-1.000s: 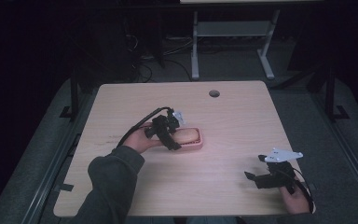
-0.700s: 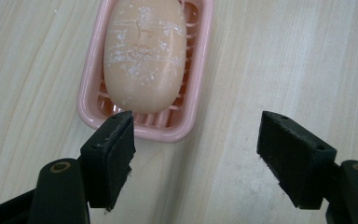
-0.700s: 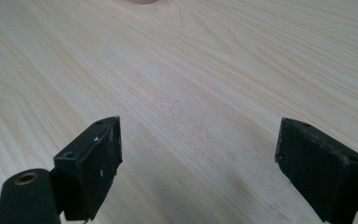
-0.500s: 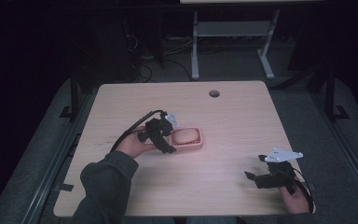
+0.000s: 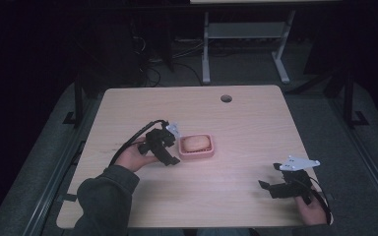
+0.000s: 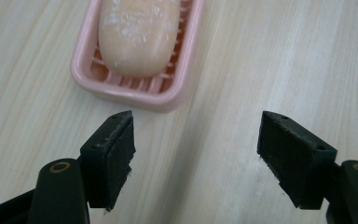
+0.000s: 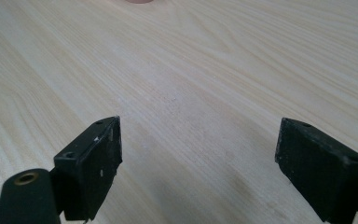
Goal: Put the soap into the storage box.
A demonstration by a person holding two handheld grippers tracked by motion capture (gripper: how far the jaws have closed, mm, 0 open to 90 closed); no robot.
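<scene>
My left gripper (image 6: 198, 158) now sits pulled back from the pink soap dish (image 6: 135, 95), where a second ago it hung right over the dish and covered its near half; in the high view the left gripper (image 5: 163, 147) has slid toward nine o'clock and the whole dish (image 5: 207, 153) lies uncovered beside it. I read that as a release and a retreat: the bar of soap (image 6: 137, 35) lies lengthwise on the ribs of the dish, and nothing is between my jaws. They stand wide apart, empty, with bare table (image 6: 270, 56) under them; the dish corner is at about eleven o'clock from the left-hand jaw, close to it but apart, with a strip of wood showing between. The soap (image 5: 196, 142) has a pale, speckled top, which may be dried lather or only glare; the picture is too dim for me to say. So the soap's placing looks done to me, and what remains on this side is to clear the hand away without nudging the dish. My right gripper (image 7: 196, 172) has not shifted; it rests at the table's near right corner, around four o'clock from the dish and well apart from it, seen in the high view as the right gripper (image 5: 284, 186). Its jaws are also spread wide over plain wood and hold nothing, and a sliver of pink shows at twelve o'clock on the top edge of its own view.
</scene>
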